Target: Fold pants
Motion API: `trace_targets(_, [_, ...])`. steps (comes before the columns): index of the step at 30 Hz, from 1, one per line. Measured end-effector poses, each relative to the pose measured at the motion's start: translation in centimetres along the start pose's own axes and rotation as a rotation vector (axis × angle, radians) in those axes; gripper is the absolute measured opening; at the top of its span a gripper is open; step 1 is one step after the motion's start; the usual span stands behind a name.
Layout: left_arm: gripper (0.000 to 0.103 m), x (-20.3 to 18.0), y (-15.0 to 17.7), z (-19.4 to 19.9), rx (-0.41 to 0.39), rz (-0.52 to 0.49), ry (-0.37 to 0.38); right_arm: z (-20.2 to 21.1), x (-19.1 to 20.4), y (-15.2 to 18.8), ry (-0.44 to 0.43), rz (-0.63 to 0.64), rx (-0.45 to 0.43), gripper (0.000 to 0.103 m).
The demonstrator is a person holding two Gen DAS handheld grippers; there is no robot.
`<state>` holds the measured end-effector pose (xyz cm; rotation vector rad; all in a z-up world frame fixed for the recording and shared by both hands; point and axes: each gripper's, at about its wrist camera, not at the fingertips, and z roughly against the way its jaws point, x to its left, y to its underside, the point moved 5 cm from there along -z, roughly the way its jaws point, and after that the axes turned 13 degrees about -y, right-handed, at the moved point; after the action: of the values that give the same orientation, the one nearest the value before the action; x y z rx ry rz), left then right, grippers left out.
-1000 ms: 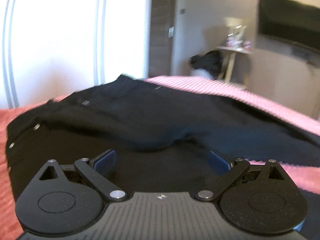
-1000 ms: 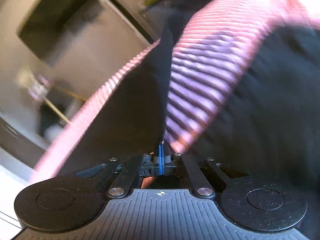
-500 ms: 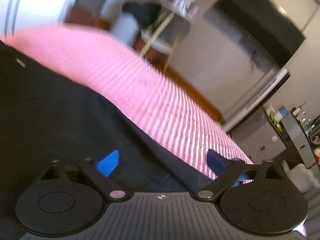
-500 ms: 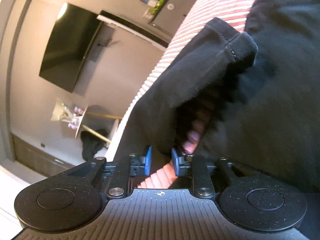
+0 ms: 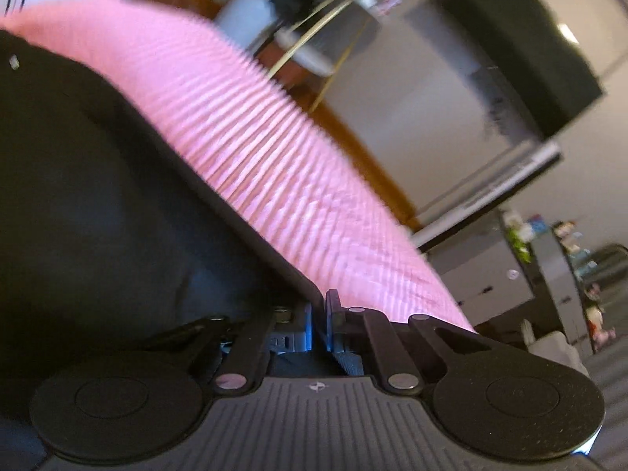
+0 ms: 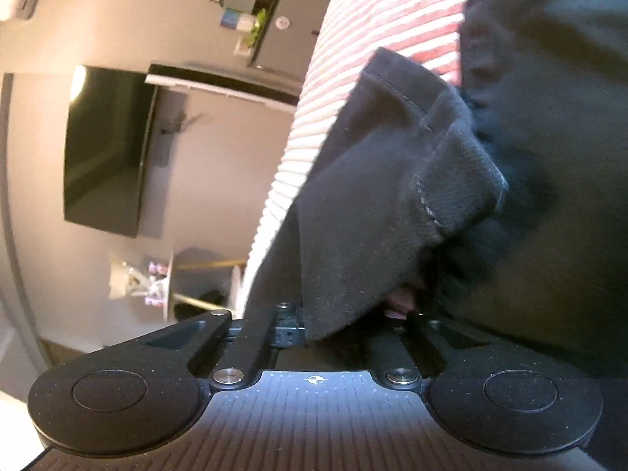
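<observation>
Black pants point(image 5: 98, 180) lie spread on a bed w/ a pink ribbed bedspread point(image 5: 282, 165); fabric fills the left of the left wrist view and the right of the right wrist view. Left gripper point(image 5: 318, 324): its jaws have just been closing and now stand together, clamped on a thin edge of the pants where the dark cloth meets the pink cover. Blue pads show either side of that edge, nearly touching. A small metal stud point(image 5: 14, 62) sits on the pants at far left.

Right gripper point(image 6: 314, 325): its jaws have just been closing too, now pinched on the pants, w/ a stitched hem point(image 6: 428, 165) folded over and bunched just ahead of the tips. Cloth drapes over the right-hand finger, so only the left one is seen clearly. Bit of pink bedspread peeks under the fold, close to the tips.

Bkgd, both views tilted: a dark TV point(image 6: 106, 149) on a grey wall, a round side table point(image 6: 172, 274) w/ gold legs carrying small items, blurred. Grey cabinet point(image 6: 274, 27) w/ a small plant and bottles on top. Wood floor beyond the bed edge in the left wrist view.
</observation>
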<state>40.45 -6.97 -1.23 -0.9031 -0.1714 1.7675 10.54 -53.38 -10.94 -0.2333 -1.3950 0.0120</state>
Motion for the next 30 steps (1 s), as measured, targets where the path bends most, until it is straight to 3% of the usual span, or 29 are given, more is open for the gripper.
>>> trace_targets(5, [0.006,0.5,5.9,13.3,-0.147,-0.08,0.036,5.2,5.5,-1.9,-0.031,0.254,-0.051,0.005])
trace_targets(7, [0.007,1.9,10.3,17.6,-0.155,-0.085,0.041,8.1,6.6,-2.9,-0.047,0.294,-0.065,0.005])
trace_targets(8, [0.007,2.5,12.7,19.1,-0.143,-0.084,0.031,10.7,7.5,-3.5,-0.035,0.375,-0.077,0.005])
trace_targets(9, [0.008,3.0,14.7,20.1,-0.133,-0.09,0.019,10.7,7.5,-3.5,-0.035,0.375,-0.077,0.005])
trace_targets(11, [0.01,4.2,19.6,21.4,-0.106,-0.113,-0.027,13.8,7.0,-3.7,0.07,0.487,-0.08,0.006])
trace_targets(12, [0.011,4.8,21.7,21.6,-0.079,-0.143,-0.058,13.8,7.0,-3.7,0.07,0.487,-0.08,0.006])
trace_targets(15, [0.023,7.0,24.7,21.3,-0.025,-0.197,-0.144,13.9,4.7,-3.4,0.211,0.508,-0.027,0.01])
trace_targets(17, [0.042,8.9,24.6,23.0,-0.066,-0.171,-0.199,13.5,3.0,-3.0,0.294,0.495,0.014,0.015])
trace_targets(18, [0.052,9.9,24.1,24.2,-0.1,-0.144,-0.22,13.6,2.6,-2.9,0.299,0.475,0.033,0.018])
trace_targets(19, [0.072,11.1,23.3,25.2,-0.136,-0.114,-0.247,13.7,2.1,-2.6,0.292,0.448,0.038,0.025])
trace_targets(20, [0.079,12.5,22.3,26.2,-0.177,-0.078,-0.275,14.0,1.9,-2.5,0.282,0.428,0.041,0.03])
trace_targets(21, [0.08,13.9,21.3,27.1,-0.214,-0.048,-0.297,14.0,1.8,-2.4,0.271,0.41,0.043,0.036])
trace_targets(23, [0.082,16.9,19.4,28.3,-0.257,0.011,-0.37,14.4,1.4,-2.1,0.252,0.372,0.041,0.038])
trace_targets(26, [0.082,22.1,17.3,28.8,-0.239,0.178,-0.424,13.8,0.8,-2.2,0.24,0.334,0.048,0.037])
trace_targets(28, [0.081,25.3,16.3,28.3,-0.205,0.291,-0.427,14.4,0.4,-2.1,0.225,0.333,0.053,0.012])
trace_targets(30, [0.08,27.7,15.6,28.0,-0.188,0.349,-0.432,14.7,0.4,-1.7,0.218,0.344,0.061,0.01])
